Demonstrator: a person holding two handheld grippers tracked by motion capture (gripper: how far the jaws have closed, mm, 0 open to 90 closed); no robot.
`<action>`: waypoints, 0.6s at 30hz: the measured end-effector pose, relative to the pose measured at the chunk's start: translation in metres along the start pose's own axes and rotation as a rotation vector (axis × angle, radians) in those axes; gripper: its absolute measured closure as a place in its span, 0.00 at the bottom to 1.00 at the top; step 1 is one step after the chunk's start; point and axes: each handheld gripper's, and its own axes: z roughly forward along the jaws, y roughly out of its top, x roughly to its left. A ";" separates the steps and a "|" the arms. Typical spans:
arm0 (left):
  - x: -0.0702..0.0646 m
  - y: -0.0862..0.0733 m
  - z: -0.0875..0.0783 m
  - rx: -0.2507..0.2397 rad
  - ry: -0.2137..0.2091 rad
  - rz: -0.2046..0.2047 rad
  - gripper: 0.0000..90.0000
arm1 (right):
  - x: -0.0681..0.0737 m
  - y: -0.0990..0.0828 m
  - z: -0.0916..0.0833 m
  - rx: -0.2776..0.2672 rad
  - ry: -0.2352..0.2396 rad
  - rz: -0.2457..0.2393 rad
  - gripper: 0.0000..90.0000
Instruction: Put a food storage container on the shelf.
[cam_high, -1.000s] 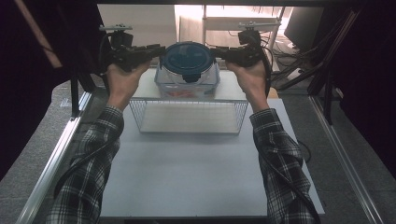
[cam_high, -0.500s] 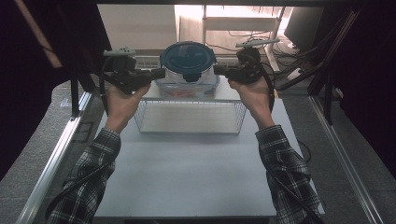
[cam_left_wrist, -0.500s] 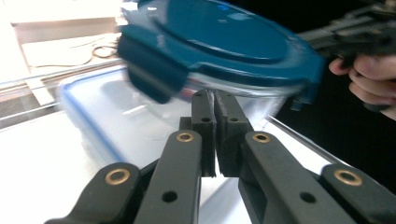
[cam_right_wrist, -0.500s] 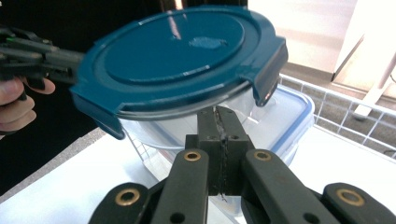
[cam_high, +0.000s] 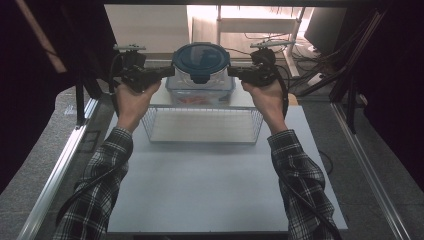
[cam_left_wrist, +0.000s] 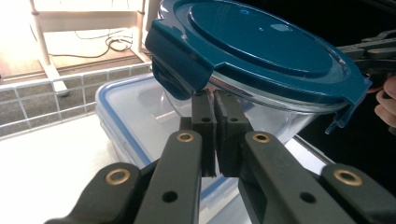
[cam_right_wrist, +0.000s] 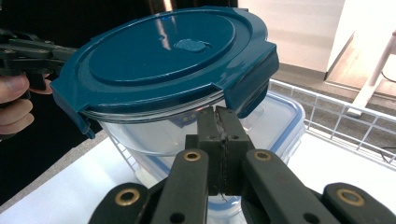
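A round clear container with a dark blue clip lid (cam_high: 201, 59) is over a rectangular clear box with a blue-rimmed lid (cam_high: 200, 95); I cannot tell whether they touch. My left gripper (cam_high: 170, 72) meets its left side and my right gripper (cam_high: 232, 72) its right side. In the left gripper view the left gripper (cam_left_wrist: 214, 95) is shut, its tips tucked under the lid's side flap (cam_left_wrist: 180, 65) against the glass. In the right gripper view the right gripper (cam_right_wrist: 217, 112) is also shut, its tips under the opposite flap (cam_right_wrist: 252, 84). Nothing shows between either pair of jaws.
The rectangular box stands at the back of a white wire basket (cam_high: 200, 135) on the white tabletop (cam_high: 200, 190). Metal frame rails run along both table sides (cam_high: 65, 160). Cables and a white shelf frame (cam_high: 260, 25) lie beyond the far edge.
Both grippers' jaws have closed and now sit under the lid's side flaps. The hands have shifted slightly, and the round container looks a little higher over the rectangular box.
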 end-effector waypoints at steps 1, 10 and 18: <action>0.000 0.001 0.001 0.003 0.004 0.001 0.98 | -0.001 0.000 0.001 -0.001 -0.002 0.001 0.99; 0.000 -0.003 -0.004 0.000 -0.021 0.009 0.93 | 0.001 -0.005 0.000 -0.001 0.009 0.016 0.94; -0.014 -0.018 -0.010 0.032 -0.039 0.061 0.77 | 0.026 -0.016 0.003 0.051 -0.018 -0.074 0.80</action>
